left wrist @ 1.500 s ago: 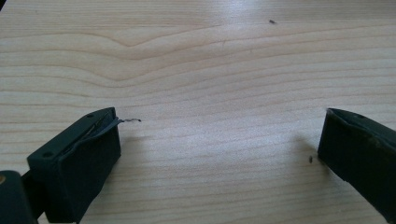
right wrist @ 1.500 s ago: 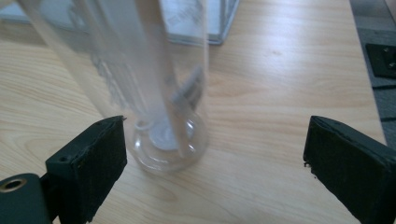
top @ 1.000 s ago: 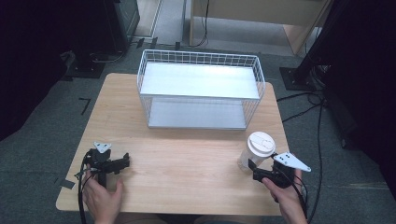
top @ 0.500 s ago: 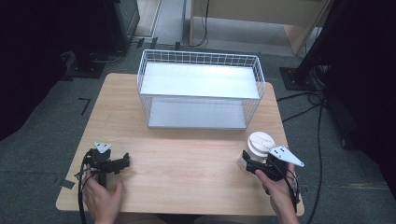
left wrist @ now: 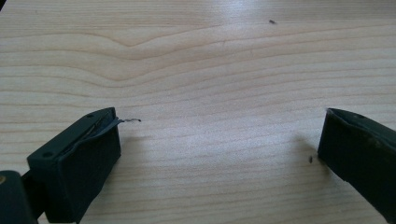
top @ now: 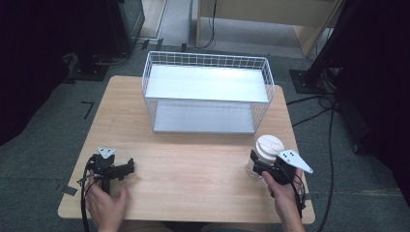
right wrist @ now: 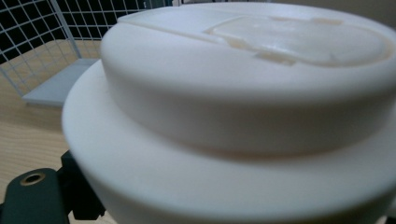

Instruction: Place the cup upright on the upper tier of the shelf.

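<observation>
A clear jar with a wide white lid (top: 267, 147) stands upright near the table's right front. My right gripper (top: 256, 166) reaches it from the front, its black jaws spread to either side of the jar's lower part. The lid (right wrist: 243, 93) looms very close in the right gripper view, and one black jaw shows at the bottom left under the lid's rim; whether the jaws press the jar I cannot make out. My left gripper (top: 129, 166) rests low over the table's left front, open, with bare wood between its fingertips (left wrist: 219, 154).
A white wire basket (top: 208, 60) with two grey shelves stands at the back middle of the wooden table (top: 193, 164); its mesh (right wrist: 28, 42) appears behind the jar. Cables and dark stands lie on the floor to the right and at the back.
My right gripper has moved forward and left, from just right of the jar to around its lower part. The jar and the left gripper have stayed put.
</observation>
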A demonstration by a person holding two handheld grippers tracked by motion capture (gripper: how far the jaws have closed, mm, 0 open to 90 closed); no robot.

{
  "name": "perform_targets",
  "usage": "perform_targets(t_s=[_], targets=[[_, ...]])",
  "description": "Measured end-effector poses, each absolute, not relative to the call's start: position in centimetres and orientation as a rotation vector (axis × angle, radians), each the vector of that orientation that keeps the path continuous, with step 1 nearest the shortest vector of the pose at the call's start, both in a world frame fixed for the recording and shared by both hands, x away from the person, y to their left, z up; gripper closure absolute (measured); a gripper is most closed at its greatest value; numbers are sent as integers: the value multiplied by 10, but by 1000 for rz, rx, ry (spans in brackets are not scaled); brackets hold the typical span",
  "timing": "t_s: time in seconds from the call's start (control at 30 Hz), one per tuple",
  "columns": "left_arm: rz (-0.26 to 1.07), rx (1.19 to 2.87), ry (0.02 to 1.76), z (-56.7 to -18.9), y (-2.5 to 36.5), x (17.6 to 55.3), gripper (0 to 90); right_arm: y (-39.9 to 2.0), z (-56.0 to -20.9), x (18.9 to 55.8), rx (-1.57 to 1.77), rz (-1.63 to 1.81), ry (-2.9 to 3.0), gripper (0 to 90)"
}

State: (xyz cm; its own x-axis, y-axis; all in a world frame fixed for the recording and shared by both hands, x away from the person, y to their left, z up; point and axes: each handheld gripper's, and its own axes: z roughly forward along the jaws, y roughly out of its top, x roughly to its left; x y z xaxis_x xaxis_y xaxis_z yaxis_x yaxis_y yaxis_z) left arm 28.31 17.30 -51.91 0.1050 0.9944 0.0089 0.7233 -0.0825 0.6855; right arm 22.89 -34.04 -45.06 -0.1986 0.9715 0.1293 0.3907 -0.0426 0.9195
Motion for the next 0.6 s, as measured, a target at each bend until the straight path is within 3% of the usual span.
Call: perform_targets(t_s=[0.6], targets=[[674,1862,1671,-519,173,283,0,-333,-430,233,1407,1298,1601,157]])
